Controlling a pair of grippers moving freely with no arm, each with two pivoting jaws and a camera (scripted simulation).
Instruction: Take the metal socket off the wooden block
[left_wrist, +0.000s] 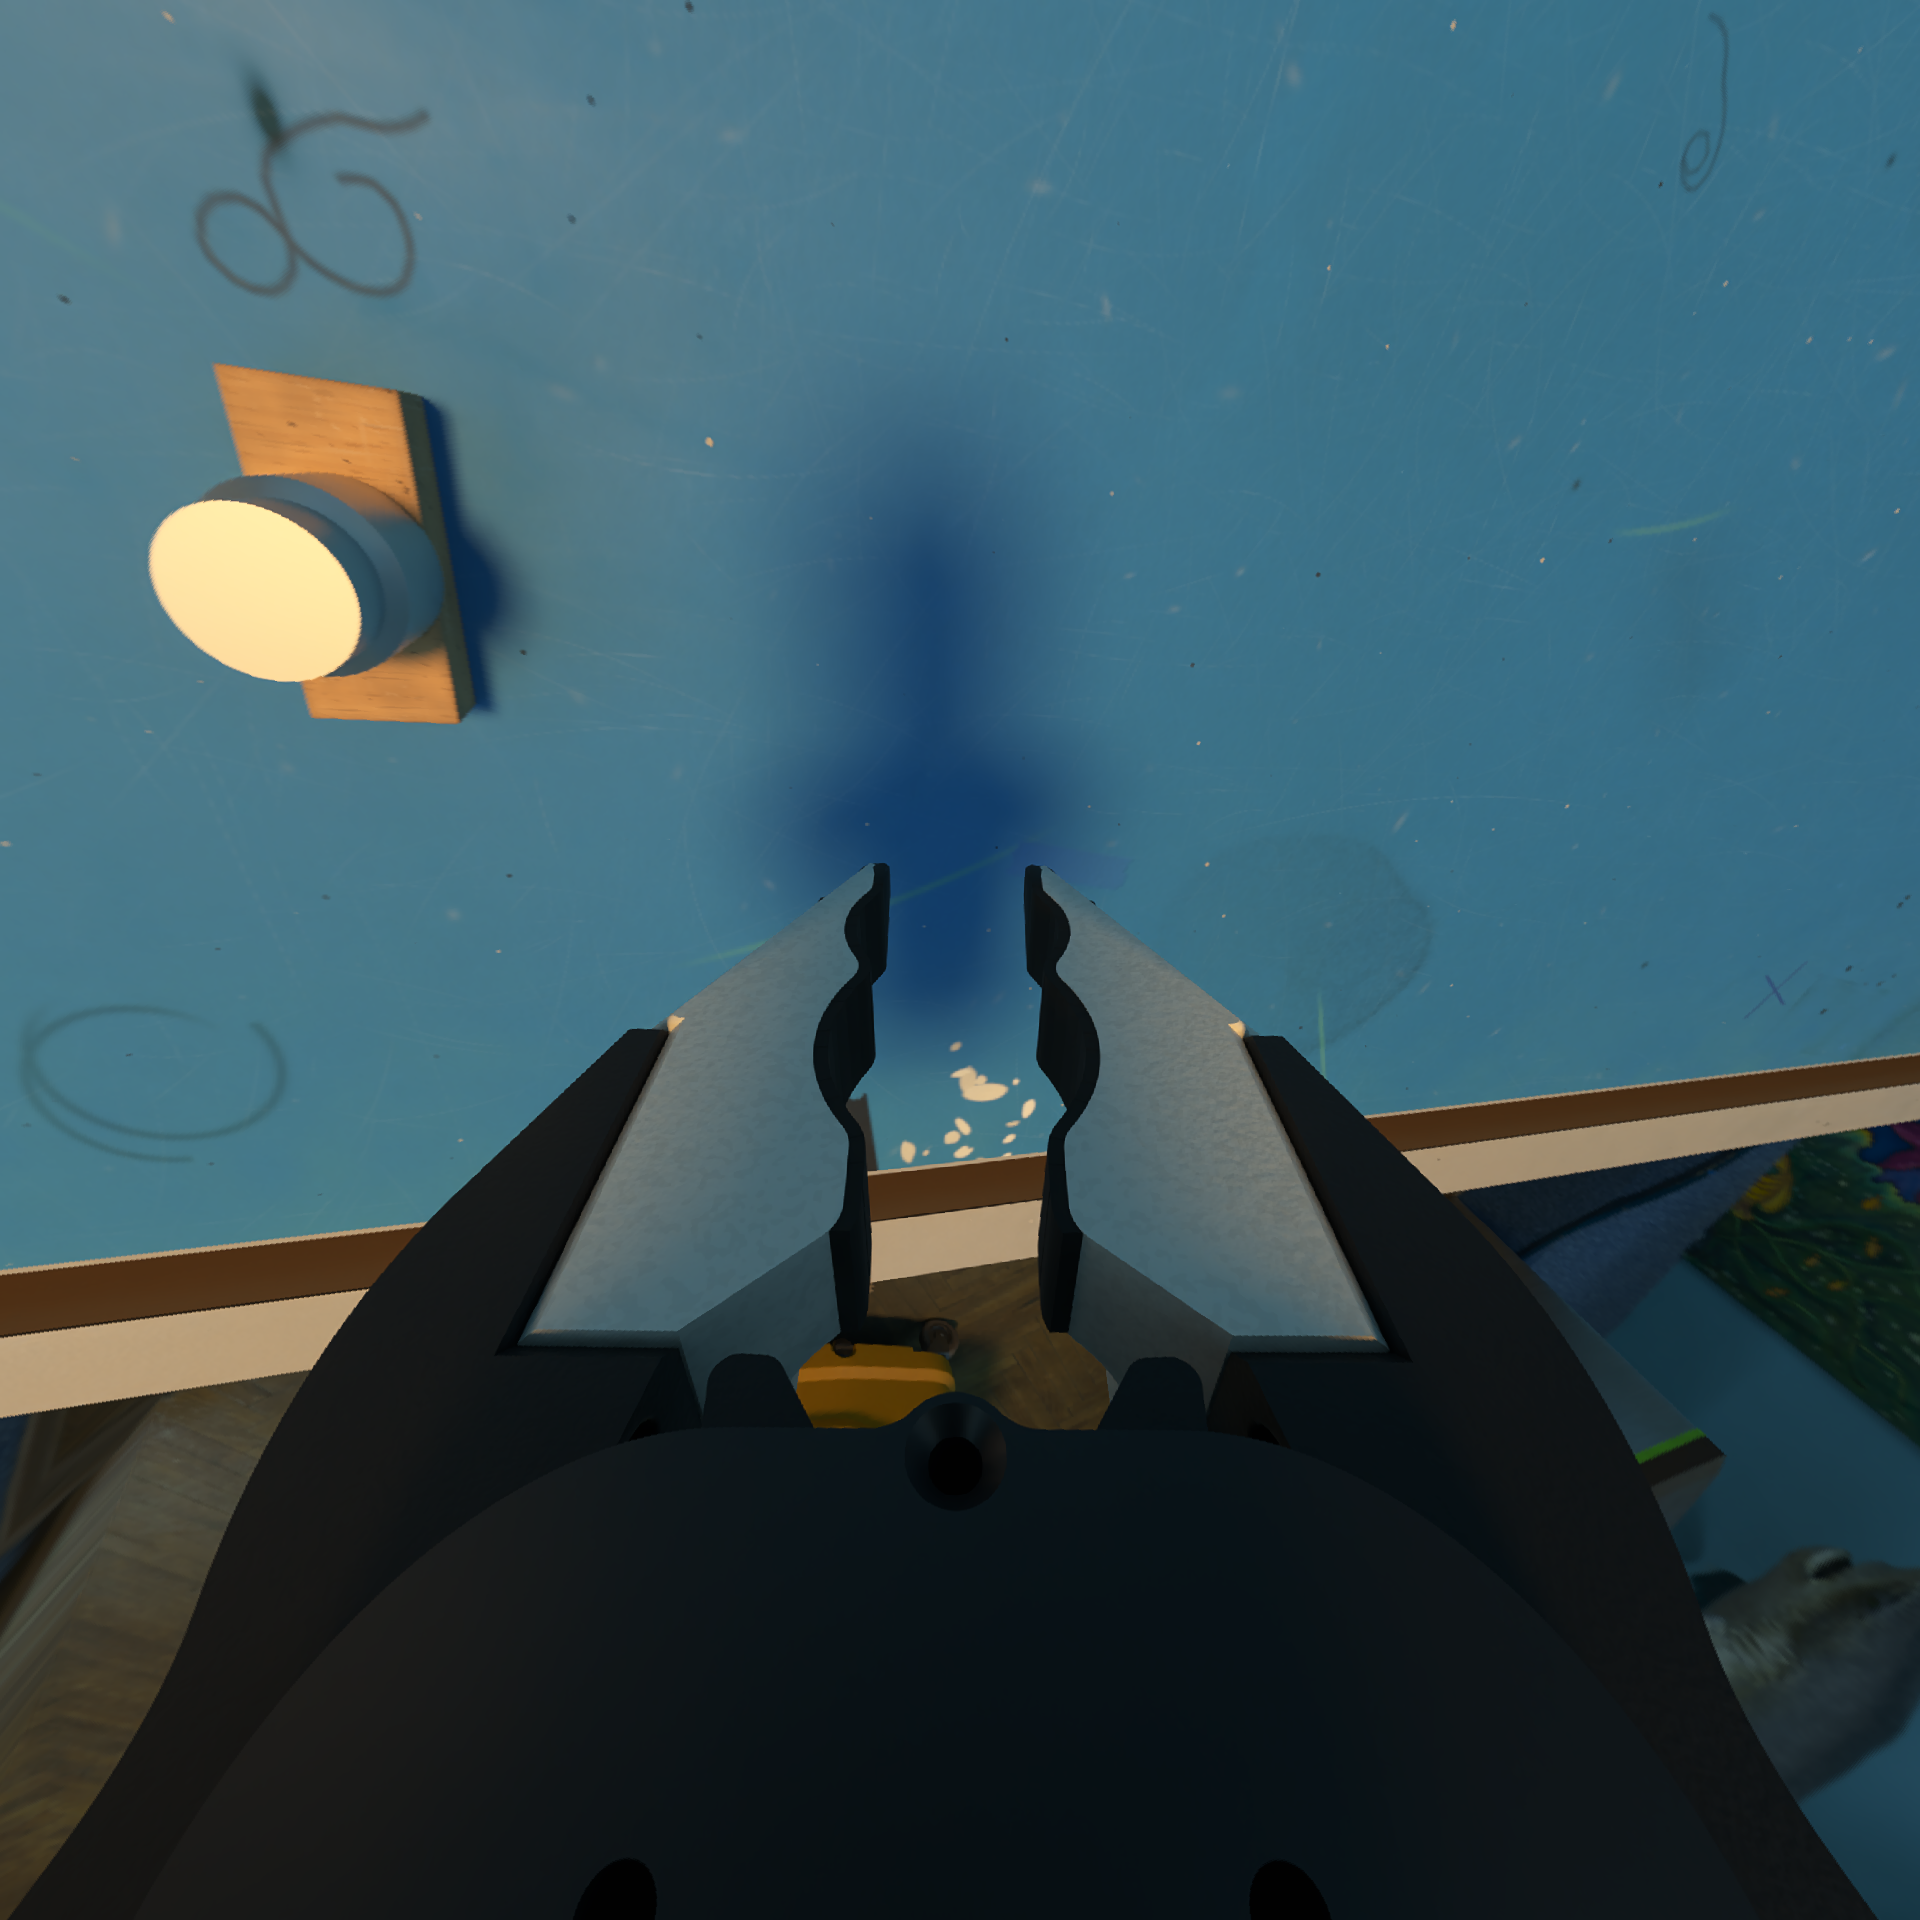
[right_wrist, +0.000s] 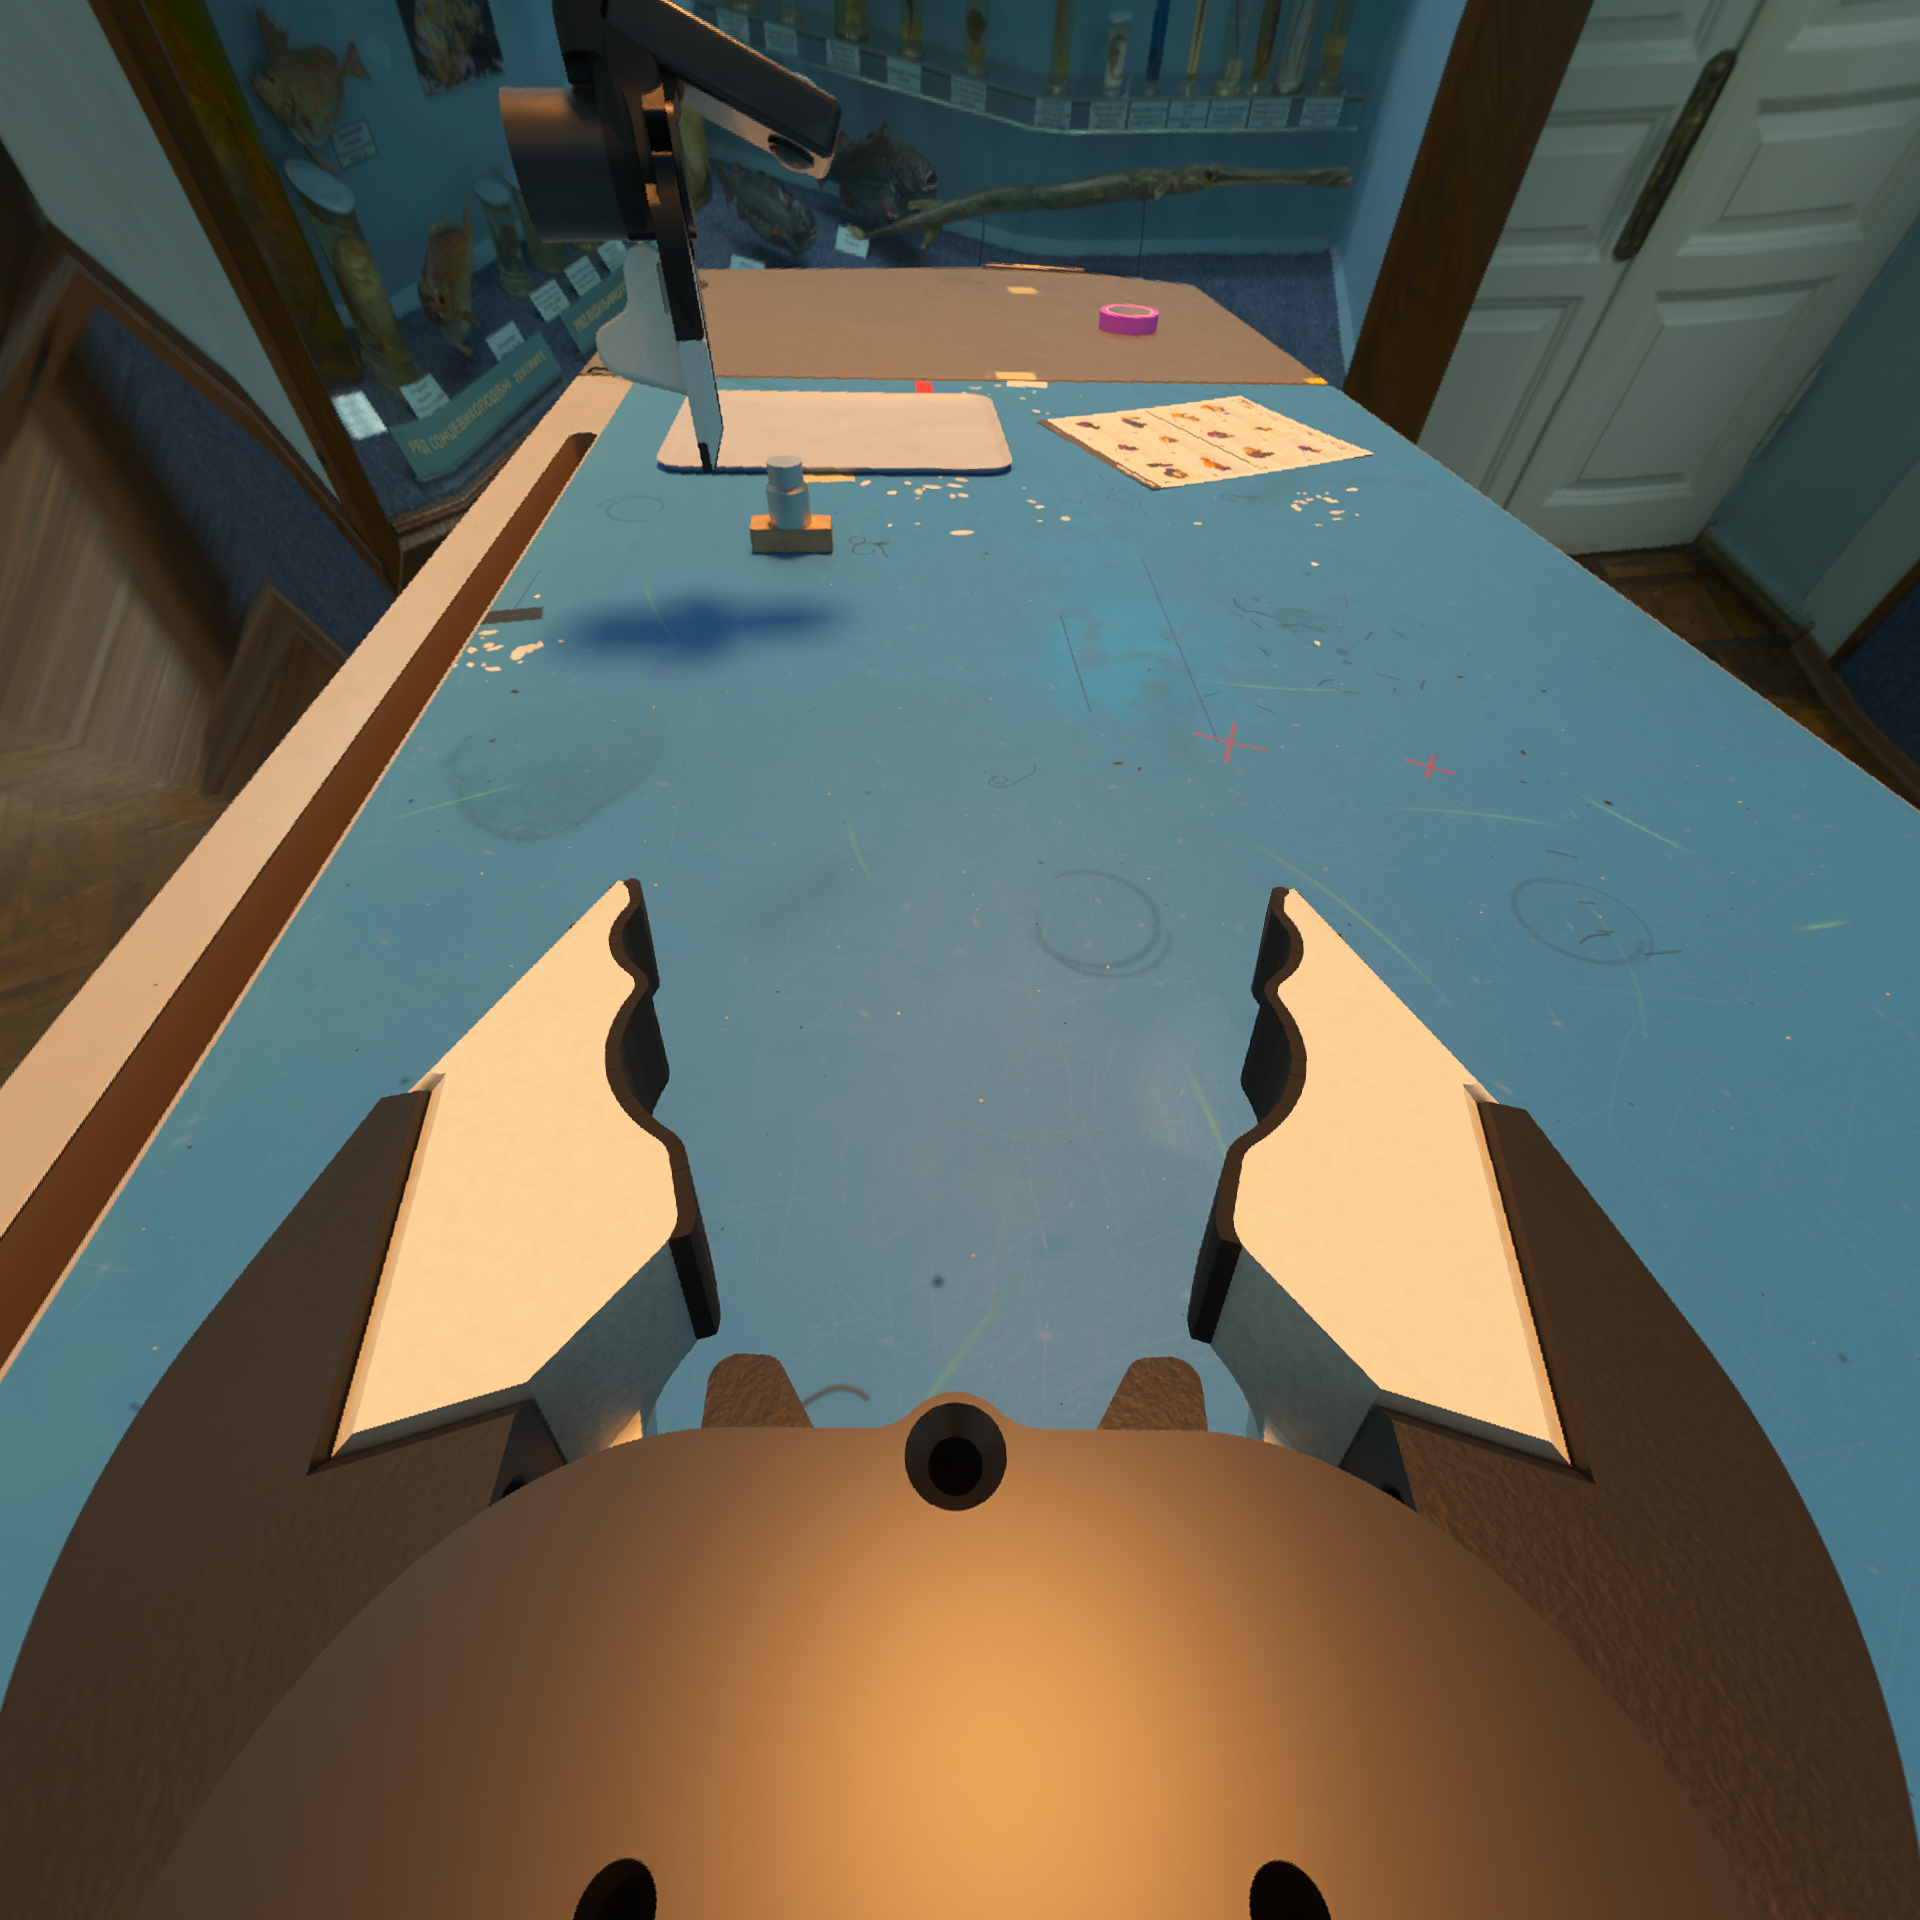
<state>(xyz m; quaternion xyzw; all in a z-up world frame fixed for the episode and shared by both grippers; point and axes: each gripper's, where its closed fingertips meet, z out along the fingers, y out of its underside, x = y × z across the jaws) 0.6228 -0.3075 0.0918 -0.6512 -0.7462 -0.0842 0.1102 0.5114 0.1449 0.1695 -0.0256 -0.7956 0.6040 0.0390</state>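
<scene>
A metal socket (left_wrist: 281, 582) stands upright on a small wooden block (left_wrist: 332, 426) on the blue table, at the far left of the left wrist view. My left gripper (left_wrist: 956, 883) hangs above the table to the right of it, pointing down, its fingers a narrow gap apart and empty. In the right wrist view the socket (right_wrist: 787, 490) and block (right_wrist: 792, 538) are far off at the upper left, with the left gripper (right_wrist: 709, 457) just behind and left of them. My right gripper (right_wrist: 956, 904) is wide open and empty, low over the near table.
A white mat (right_wrist: 862, 431) lies behind the block, and a picture sheet (right_wrist: 1205, 438) to its right. A pink tape roll (right_wrist: 1128, 319) sits on the brown board beyond. The table's edge (left_wrist: 1558, 1127) runs under the left gripper; a raised rail (right_wrist: 312, 790) borders the left side.
</scene>
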